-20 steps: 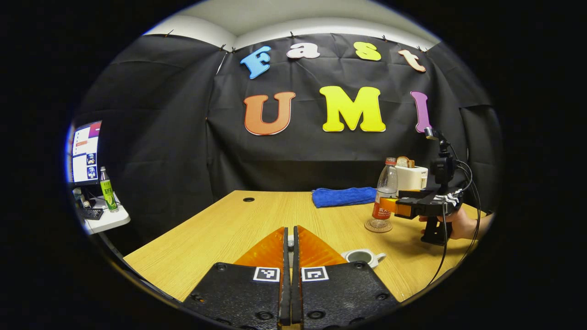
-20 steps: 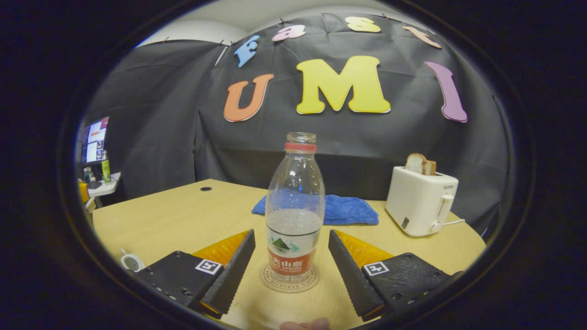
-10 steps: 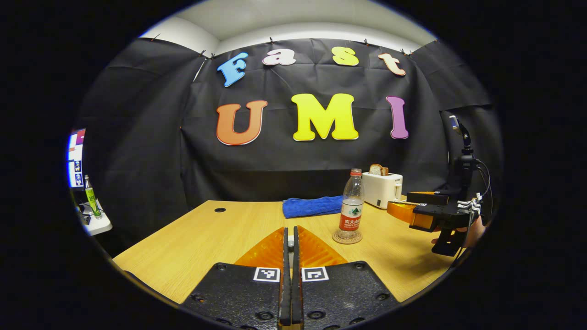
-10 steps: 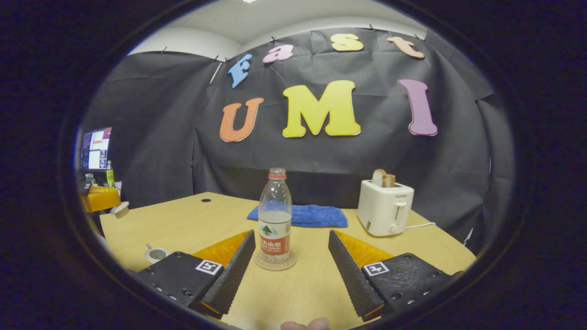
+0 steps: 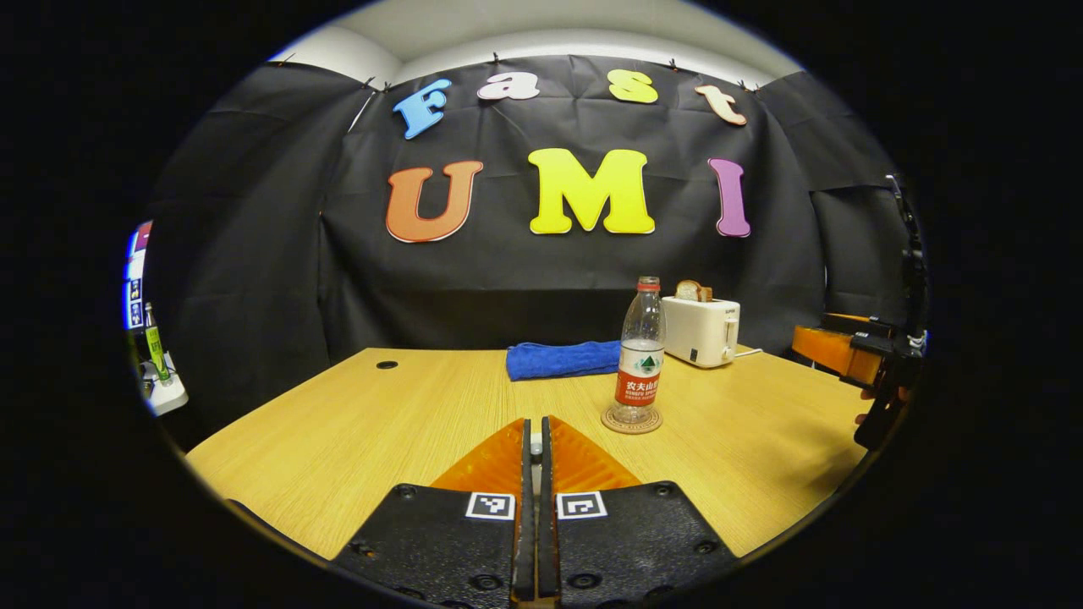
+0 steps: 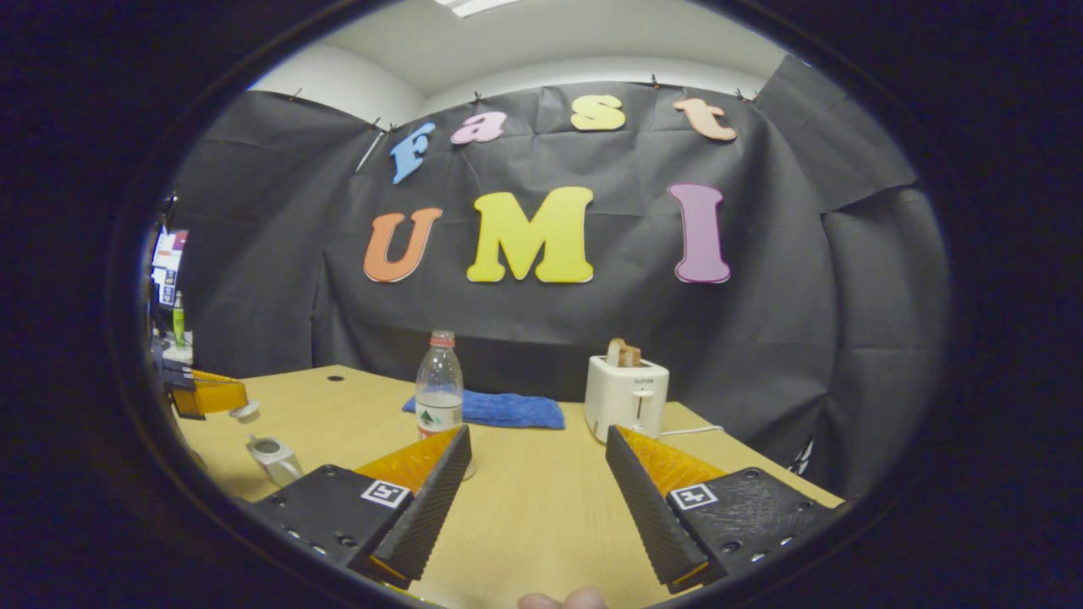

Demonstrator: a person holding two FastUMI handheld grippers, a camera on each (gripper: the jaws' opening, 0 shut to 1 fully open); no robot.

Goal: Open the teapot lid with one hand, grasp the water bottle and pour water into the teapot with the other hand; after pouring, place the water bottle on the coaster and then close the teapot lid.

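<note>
Looking left to right across the right gripper view, we find the left gripper (image 6: 222, 397) pinching the teapot lid (image 6: 246, 411) above the open teapot (image 6: 272, 454), then one water bottle (image 6: 440, 389) upright on its coaster (image 5: 632, 420), one blue towel (image 6: 508, 409) and one toaster (image 6: 626, 397) on the table (image 6: 541, 507). Since a second ago our right gripper (image 6: 538, 489) has drawn back from the bottle, which then stood between its fingers; its jaws stay spread wide with nothing between them. In the left gripper view the teapot has dropped out of sight, and that gripper's fingers (image 5: 516, 474) remain pressed together.
</note>
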